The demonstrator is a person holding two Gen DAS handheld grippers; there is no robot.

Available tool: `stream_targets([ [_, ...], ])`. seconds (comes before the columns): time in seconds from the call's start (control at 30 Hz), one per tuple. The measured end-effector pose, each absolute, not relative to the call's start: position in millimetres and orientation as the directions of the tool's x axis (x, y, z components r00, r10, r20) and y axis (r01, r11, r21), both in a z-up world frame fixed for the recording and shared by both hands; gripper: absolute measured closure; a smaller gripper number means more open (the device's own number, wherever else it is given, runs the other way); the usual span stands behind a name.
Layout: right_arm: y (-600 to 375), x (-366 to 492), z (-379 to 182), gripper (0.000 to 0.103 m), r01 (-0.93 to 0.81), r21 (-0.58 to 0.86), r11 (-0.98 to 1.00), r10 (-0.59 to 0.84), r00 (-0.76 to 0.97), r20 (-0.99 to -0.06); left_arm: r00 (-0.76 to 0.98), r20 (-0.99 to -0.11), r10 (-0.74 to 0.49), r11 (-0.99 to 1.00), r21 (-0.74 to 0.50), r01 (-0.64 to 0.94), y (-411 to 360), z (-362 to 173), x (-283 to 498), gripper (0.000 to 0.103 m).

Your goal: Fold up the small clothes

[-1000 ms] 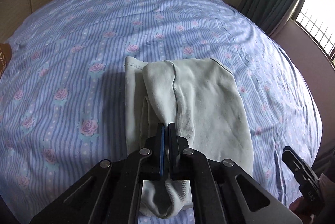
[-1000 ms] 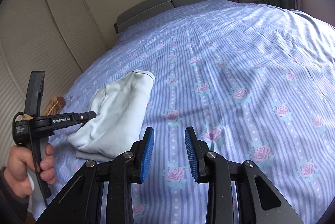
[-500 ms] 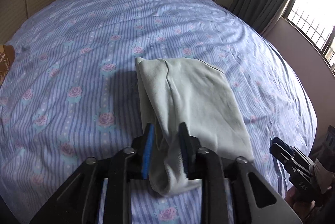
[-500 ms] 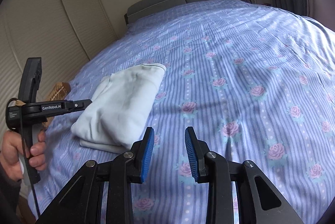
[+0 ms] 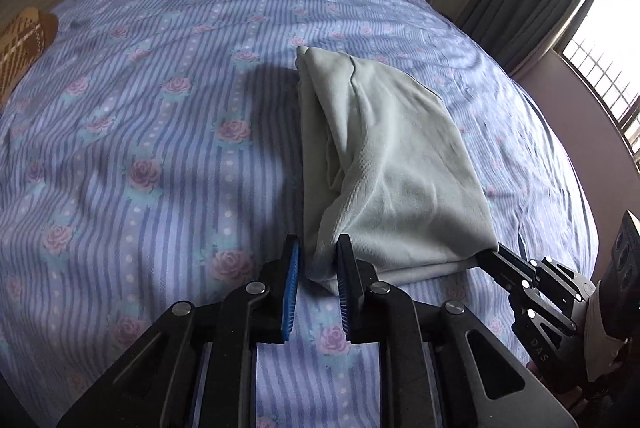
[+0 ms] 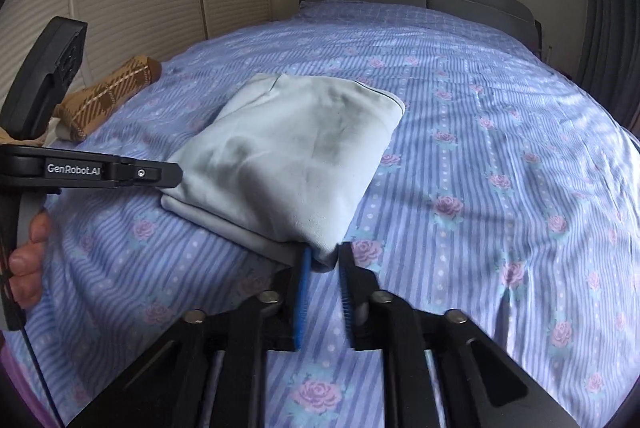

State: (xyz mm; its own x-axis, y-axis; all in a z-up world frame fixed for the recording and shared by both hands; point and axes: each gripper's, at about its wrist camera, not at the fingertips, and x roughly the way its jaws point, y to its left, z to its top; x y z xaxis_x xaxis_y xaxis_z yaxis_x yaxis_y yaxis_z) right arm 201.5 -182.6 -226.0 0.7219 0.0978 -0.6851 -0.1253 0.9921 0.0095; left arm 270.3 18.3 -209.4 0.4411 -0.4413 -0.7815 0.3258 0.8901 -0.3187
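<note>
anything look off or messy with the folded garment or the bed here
Mostly tidy. The folded pale green garment is slightly uneven: its lower layers stick out past the top layer along the near-left edge, and faint dark smudges mark its top. A brown plaid cloth lies bunched at the bed's edge by the wall.

A second ago the left gripper (image 5: 318,254) was clamped shut on the near corner of the folded pale garment (image 5: 390,163); its jaws have since spread apart, and that corner now lies loose between the blue pads. The right gripper (image 6: 323,262), which hung well off to the side over bare bedsheet (image 6: 500,131), has come in to the garment's other near corner (image 6: 322,252), with its jaws parted on either side of the cloth. Whether its pads touch the fabric is hard to tell through the blur.
</note>
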Motion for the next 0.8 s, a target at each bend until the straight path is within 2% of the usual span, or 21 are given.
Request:
stream_targets([
  [0.17,-202,205,-238,0.097,-0.074,0.111,0.991,0.131,0.680,-0.722,0.440,-0.790,-0.427,0.897,-0.311,0.313,24,-219,266,0.085],
  [0.33,-201,199,-236,0.097,-0.081,0.117,0.990,0.141,0.675,-0.724,0.451,-0.781,-0.432,0.893,-0.302,0.333,20,-211,255,0.085],
  [0.4,-201,196,-228,0.093,-0.075,0.123,0.990,0.141,0.686,-0.713,0.472,-0.758,-0.450,0.886,-0.312,0.344,21,-196,253,0.085],
  [0.47,-205,192,-219,0.071,-0.081,0.147,0.986,0.161,0.700,-0.696,0.494,-0.733,-0.467,0.877,-0.313,0.364,20,-179,258,0.084],
  [0.53,-211,190,-209,0.061,-0.071,0.172,0.983,0.169,0.725,-0.668,0.492,-0.720,-0.490,0.863,-0.321,0.390,16,-167,273,0.082],
  [0.67,-225,205,-194,0.060,-0.052,0.216,0.975,0.182,0.742,-0.645,0.420,-0.734,-0.534,0.832,-0.367,0.416,-1,-166,318,0.082],
  [0.8,-232,222,-187,0.060,-0.051,0.237,0.970,0.193,0.751,-0.631,0.368,-0.770,-0.522,0.835,-0.373,0.403,-14,-183,351,0.082],
])
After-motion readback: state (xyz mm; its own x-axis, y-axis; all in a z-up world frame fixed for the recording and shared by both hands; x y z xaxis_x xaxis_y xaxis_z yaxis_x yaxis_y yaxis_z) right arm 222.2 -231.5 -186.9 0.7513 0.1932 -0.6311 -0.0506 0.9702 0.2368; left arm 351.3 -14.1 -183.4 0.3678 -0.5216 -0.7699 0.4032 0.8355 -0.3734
